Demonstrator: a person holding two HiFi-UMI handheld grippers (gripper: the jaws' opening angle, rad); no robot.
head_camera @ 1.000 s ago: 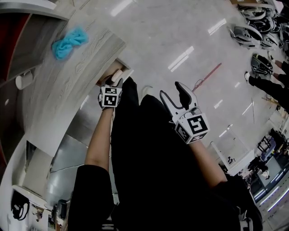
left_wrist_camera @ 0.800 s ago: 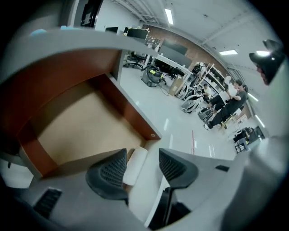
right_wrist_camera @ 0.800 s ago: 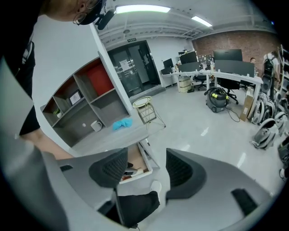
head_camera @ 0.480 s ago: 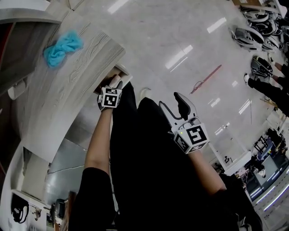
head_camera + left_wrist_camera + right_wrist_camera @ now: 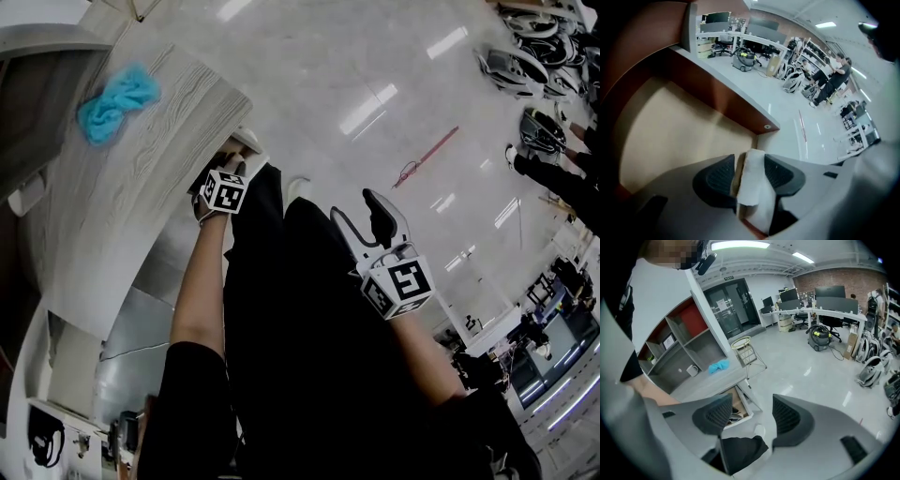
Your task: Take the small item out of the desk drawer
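Since a second ago my left gripper (image 5: 234, 169) has crept a little up the head view, closer against the edge of the desk (image 5: 141, 178), while my right gripper (image 5: 362, 214) has hardly shifted. The whole view has swung too, so I can't be sure how much of that is the drawer (image 5: 737, 409) itself moving. The left gripper is clamped on the white front panel (image 5: 751, 180) of the drawer, one ribbed pad on each face of it, with the pale wooden drawer floor (image 5: 670, 131) stretching ahead and to its left. That floor looks bare in the stretch this gripper faces. The right gripper hangs free over my dark trousers, jaws wide apart with nothing between them, and the drawer lies ahead of it and slightly to its left, well apart. From there I see the drawer standing open under the desk top. Something small, dark and pale (image 5: 732, 416), lies inside near its front, partly behind my own jaw and too small to identify; I take that to be the item I am after. A blue cloth (image 5: 117, 98) sits on the desk top beyond the left gripper. As I judge it, the drawer is open enough, so the reach into it falls to the free right gripper.
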